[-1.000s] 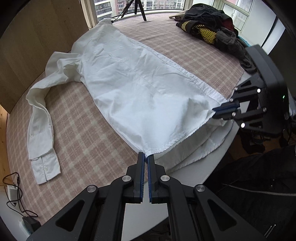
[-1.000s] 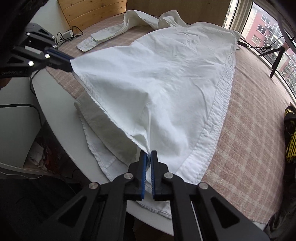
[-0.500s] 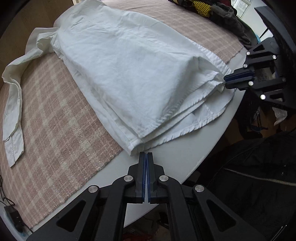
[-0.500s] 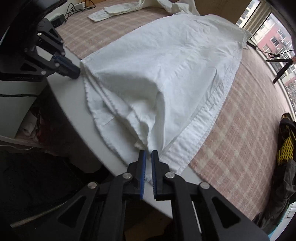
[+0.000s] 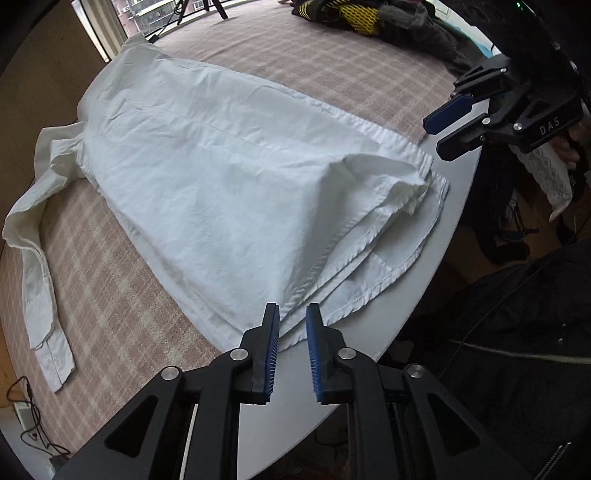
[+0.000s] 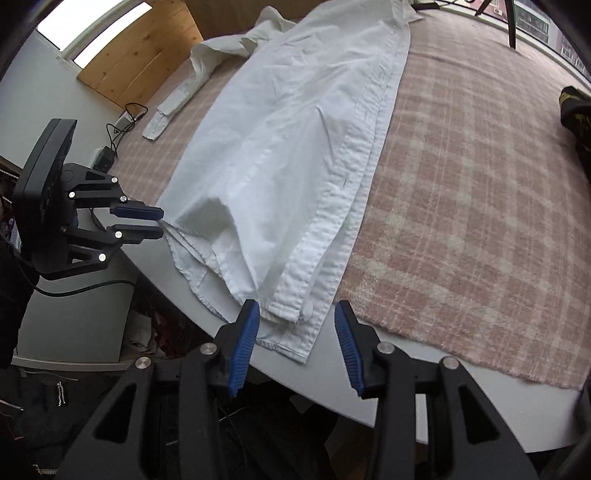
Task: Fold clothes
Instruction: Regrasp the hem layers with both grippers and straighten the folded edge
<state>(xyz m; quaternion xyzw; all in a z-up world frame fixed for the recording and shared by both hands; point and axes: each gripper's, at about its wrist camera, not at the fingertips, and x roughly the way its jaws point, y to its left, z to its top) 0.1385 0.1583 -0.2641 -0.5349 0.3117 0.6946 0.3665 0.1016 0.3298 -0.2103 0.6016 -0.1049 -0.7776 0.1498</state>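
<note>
White shirt [image 5: 221, 177] lies flat on a pink checked cloth [image 5: 122, 295], folded lengthwise so one half covers the other. Its hem end overhangs the cloth onto the bare grey rim of the surface [image 5: 369, 332], layers stacked and slightly puffed at the near corner. One sleeve [image 5: 33, 258] trails off to the side across the cloth, cuff end lying flat. Button band runs along the long edge of the shirt, seen clearly in the right wrist view [image 6: 354, 166].

Left tool [image 5: 291, 325]: released, jaws parted, blue pads either side of the hem corner; whether the cloth touches the pads, cannot tell. Nothing gripped.

Right tool [image 6: 295, 328]: released, jaws wide apart, hem corner lying between and just ahead of the pads, flat on the surface. Nothing gripped. From the left wrist view the right tool sits off the far corner of the hem, apart from the shirt, jaws open.

A pile of dark clothes [image 5: 369, 18] with a yellow-and-black piece sits at the far end of the cloth, well apart from the shirt. Cables and a small power adapter [image 6: 105, 157] lie beyond the cloth's edge near the sleeve cuff. Wood panelling [image 6: 140, 55] and windows beyond.
</note>
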